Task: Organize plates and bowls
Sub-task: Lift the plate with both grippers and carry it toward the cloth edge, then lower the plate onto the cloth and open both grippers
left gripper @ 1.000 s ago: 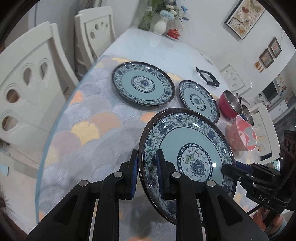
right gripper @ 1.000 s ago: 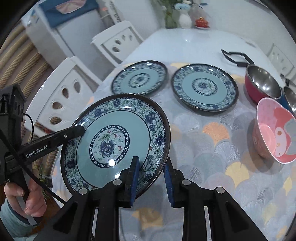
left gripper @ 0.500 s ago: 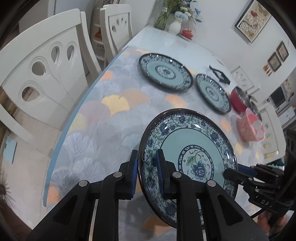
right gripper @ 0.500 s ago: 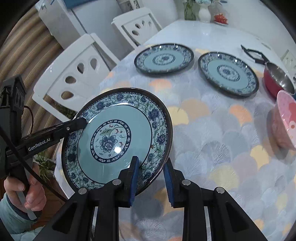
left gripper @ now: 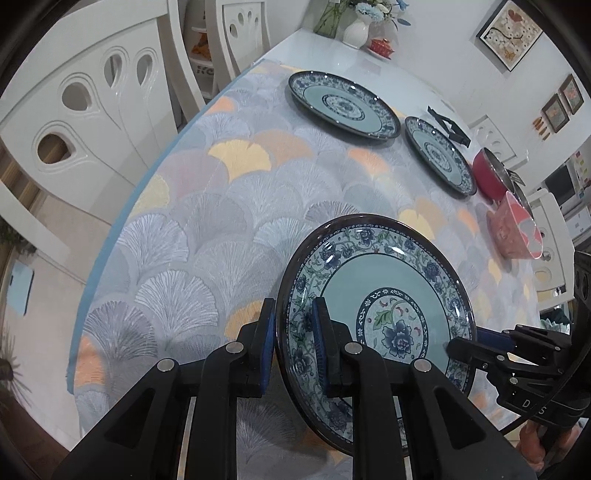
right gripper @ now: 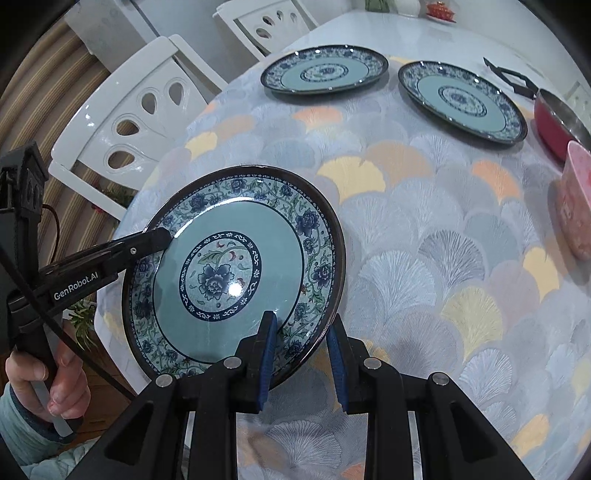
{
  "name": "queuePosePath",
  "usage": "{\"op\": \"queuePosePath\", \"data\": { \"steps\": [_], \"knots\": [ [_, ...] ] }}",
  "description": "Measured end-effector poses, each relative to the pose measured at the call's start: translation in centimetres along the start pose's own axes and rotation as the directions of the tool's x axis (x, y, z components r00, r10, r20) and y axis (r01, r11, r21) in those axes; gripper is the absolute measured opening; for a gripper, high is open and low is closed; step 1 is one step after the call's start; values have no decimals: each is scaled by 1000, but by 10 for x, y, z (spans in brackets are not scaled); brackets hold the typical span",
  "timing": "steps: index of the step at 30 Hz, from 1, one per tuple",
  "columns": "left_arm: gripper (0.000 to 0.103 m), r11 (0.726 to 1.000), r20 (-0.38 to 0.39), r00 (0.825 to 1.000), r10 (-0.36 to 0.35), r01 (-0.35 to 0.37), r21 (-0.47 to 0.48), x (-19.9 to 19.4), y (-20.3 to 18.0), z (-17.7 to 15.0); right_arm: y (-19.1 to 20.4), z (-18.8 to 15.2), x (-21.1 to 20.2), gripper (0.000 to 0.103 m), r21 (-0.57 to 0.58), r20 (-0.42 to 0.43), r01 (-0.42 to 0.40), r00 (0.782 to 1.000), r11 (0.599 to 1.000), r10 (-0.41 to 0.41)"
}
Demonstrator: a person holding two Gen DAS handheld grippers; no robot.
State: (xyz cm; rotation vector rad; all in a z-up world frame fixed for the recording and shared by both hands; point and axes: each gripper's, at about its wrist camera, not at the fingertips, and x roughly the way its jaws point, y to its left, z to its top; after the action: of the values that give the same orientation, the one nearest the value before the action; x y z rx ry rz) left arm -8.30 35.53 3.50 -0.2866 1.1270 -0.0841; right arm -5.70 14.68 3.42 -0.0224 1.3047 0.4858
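A blue floral plate [left gripper: 391,306] [right gripper: 236,266] hangs tilted over the near end of the table, gripped from both sides. My left gripper [left gripper: 293,314] is shut on its left rim, and its finger shows in the right wrist view [right gripper: 159,236]. My right gripper [right gripper: 301,328] is shut on the opposite rim, seen from the left wrist [left gripper: 461,347]. Two matching plates [right gripper: 325,70] [right gripper: 461,99] lie flat side by side farther up the table. A red bowl [right gripper: 554,122] and a pink bowl [right gripper: 576,199] stand at the right.
The round table [left gripper: 207,236] has a fan-patterned cloth, with its edge close on the left. White chairs [left gripper: 85,110] [right gripper: 136,110] stand beside it. A black folding trivet [right gripper: 511,79] lies past the plates, and a vase [left gripper: 356,31] stands at the far end. A hand [right gripper: 44,384] holds the left gripper's handle.
Both grippers have carried the plate lower and back toward the table's near end. The two flat plates and the bowls now look farther away. Both grips are unchanged.
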Motion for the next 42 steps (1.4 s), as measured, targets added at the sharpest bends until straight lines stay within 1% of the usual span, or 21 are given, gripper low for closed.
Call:
{"op": "queuePosePath", "data": {
  "steps": [7, 15, 19, 23, 25, 28, 34, 37, 38, 40, 42],
  "knots": [
    [16, 1000, -13, 1000, 2, -2, 3, 5, 0, -5, -2, -5, 12, 26, 7, -28, 12, 1000, 1000, -12],
    [16, 1000, -30, 1000, 3, -3, -4, 7, 3, -7, -2, -7, 13, 26, -3, -39, 11, 999, 1000, -11],
    [16, 1000, -37, 999, 3, -3, -14, 5, 7, -5, -6, -6, 12, 26, 10, -46, 4, 999, 1000, -4],
    [17, 999, -33, 999, -10, 9, -36, 0, 14, -3, -14, -2, 2, 29, 40, -36, -28, 999, 999, 30],
    [17, 999, -22, 1000, -13, 12, -41, -5, 15, 0, -14, 0, -4, 34, 42, -23, -32, 999, 999, 33],
    [18, 999, 3, 1000, -17, 17, -40, -13, 15, 8, -13, 5, -13, 39, 36, 3, -29, 1000, 999, 29],
    [18, 999, 76, 997, -30, 31, -15, -29, 2, 35, -9, 24, -28, 40, 28, 58, -47, 997, 998, 46],
    [18, 999, 114, 993, -32, 33, -5, -36, -4, 49, -4, 36, -32, 40, 28, 77, -69, 995, 997, 67],
    [19, 999, 126, 991, -35, 36, -1, -39, -6, 54, -2, 39, -33, 40, 24, 82, -75, 994, 997, 72],
    [26, 999, 147, 988, -39, 38, 7, -42, -10, 62, 4, 48, -34, 40, 4, 95, -64, 993, 998, 63],
    [28, 999, 166, 985, -42, 40, 19, -44, -15, 72, 5, 55, -37, 41, -12, 107, -50, 993, 999, 51]
  ]
}}
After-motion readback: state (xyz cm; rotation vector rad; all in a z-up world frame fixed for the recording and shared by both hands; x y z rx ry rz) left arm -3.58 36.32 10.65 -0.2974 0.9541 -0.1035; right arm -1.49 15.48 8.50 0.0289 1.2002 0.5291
